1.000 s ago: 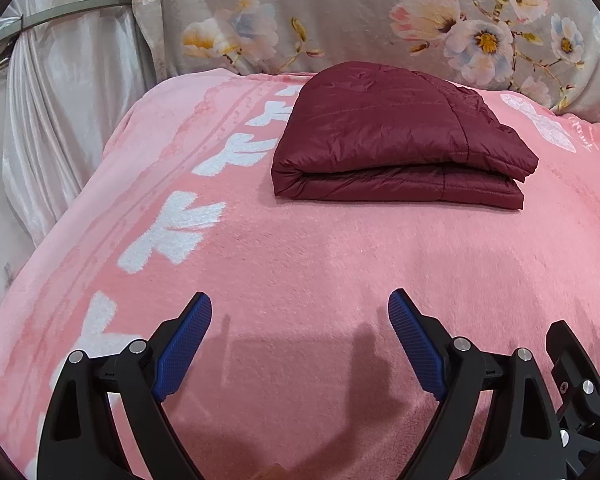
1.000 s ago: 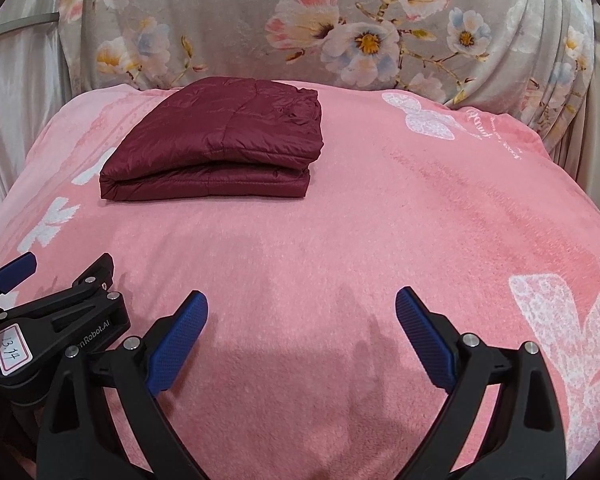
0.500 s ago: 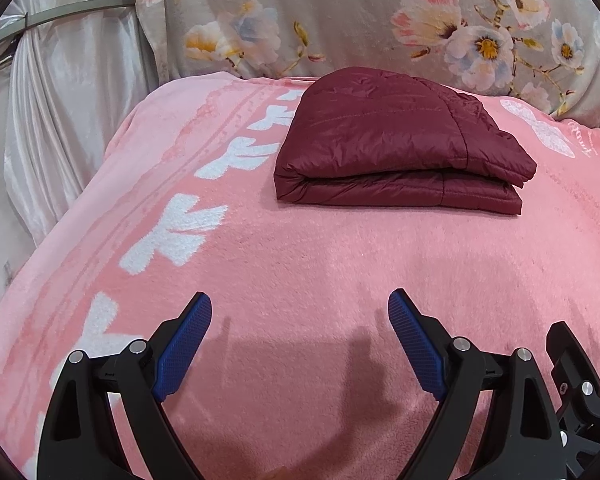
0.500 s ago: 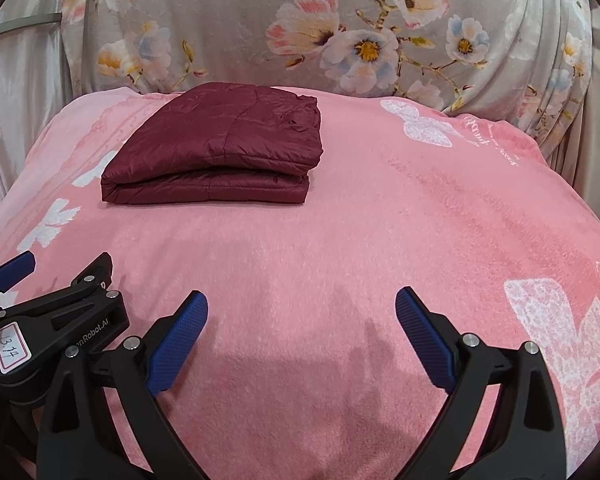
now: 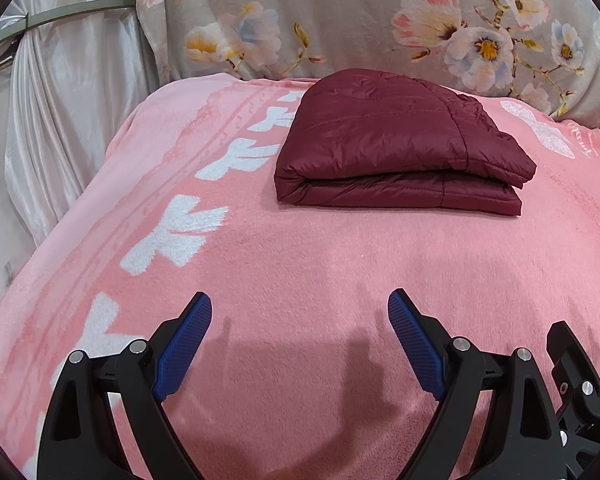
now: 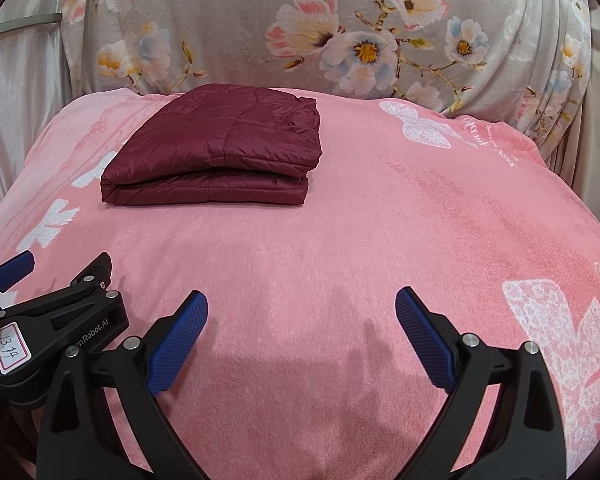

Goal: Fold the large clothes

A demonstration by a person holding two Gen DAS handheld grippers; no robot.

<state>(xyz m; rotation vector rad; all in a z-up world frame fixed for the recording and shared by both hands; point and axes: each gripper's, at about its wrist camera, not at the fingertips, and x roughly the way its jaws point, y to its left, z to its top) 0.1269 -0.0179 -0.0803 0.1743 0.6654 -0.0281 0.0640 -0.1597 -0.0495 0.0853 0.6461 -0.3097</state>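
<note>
Jacket [image 5: 396, 148] folded on blanket [image 5: 300, 264], untouched

Even, bright indoor light falls from above; soft shadows pool on the pink blanket [image 5: 300, 280] at lower centre, fisheye curvature bends edges, corners vignette black

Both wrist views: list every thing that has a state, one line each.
maroon jacket: folded into a flat bundle, lying untouched on the blanket.
pink blanket: spread out.
left gripper: open, empty.
right gripper: open, empty.
floral cloth: draped behind.
</note>
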